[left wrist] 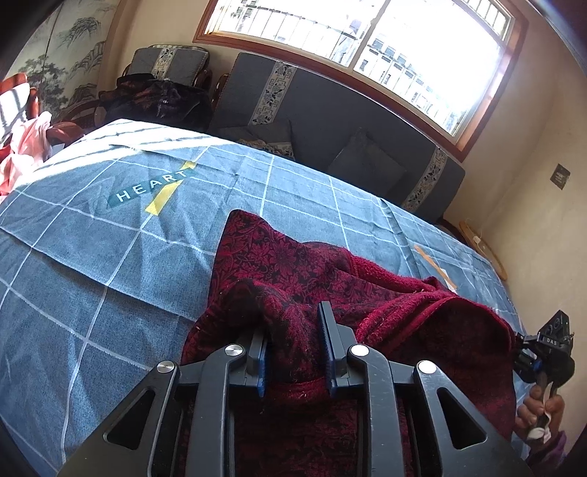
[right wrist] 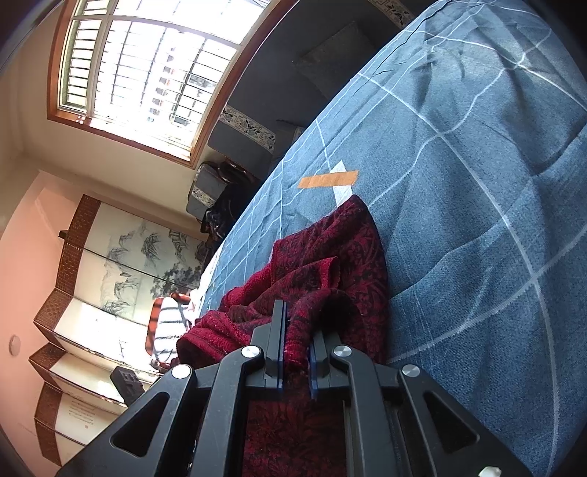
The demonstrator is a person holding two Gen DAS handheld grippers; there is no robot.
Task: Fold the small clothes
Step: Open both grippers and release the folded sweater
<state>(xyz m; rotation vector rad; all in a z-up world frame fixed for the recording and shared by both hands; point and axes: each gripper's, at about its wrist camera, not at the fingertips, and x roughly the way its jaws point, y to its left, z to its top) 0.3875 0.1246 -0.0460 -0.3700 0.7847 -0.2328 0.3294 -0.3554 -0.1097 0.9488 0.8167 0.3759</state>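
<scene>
**Reader:** Where is the garment?

**Describer:** A dark red garment [left wrist: 315, 279] with a black floral pattern lies bunched on a blue cloth [left wrist: 110, 257] crossed by pale grid lines. One part drapes flat toward the cloth's middle, while the near edges are lifted into folds.

**Reader:** What are the grippers doing?

**Describer:** The left gripper [left wrist: 295, 352] has a thick fold of the garment between its fingers; the jaws stand partly apart with fabric filling the gap. The right gripper [right wrist: 296, 352] pinches a ribbed edge of the same garment [right wrist: 330, 264], its jaws drawn close on the fabric. In the left view, the right gripper [left wrist: 546, 352] appears at the garment's far right edge, held by a hand [left wrist: 539, 411].

**Reader:** And around it?

**Describer:** The cloth carries a printed label reading HEART [left wrist: 154, 189]. An orange strip [right wrist: 327, 179] lies on the cloth just beyond the garment. Behind stand a dark sofa [left wrist: 330, 121], a bright window [left wrist: 367, 33], and a painted folding screen [right wrist: 121, 264].
</scene>
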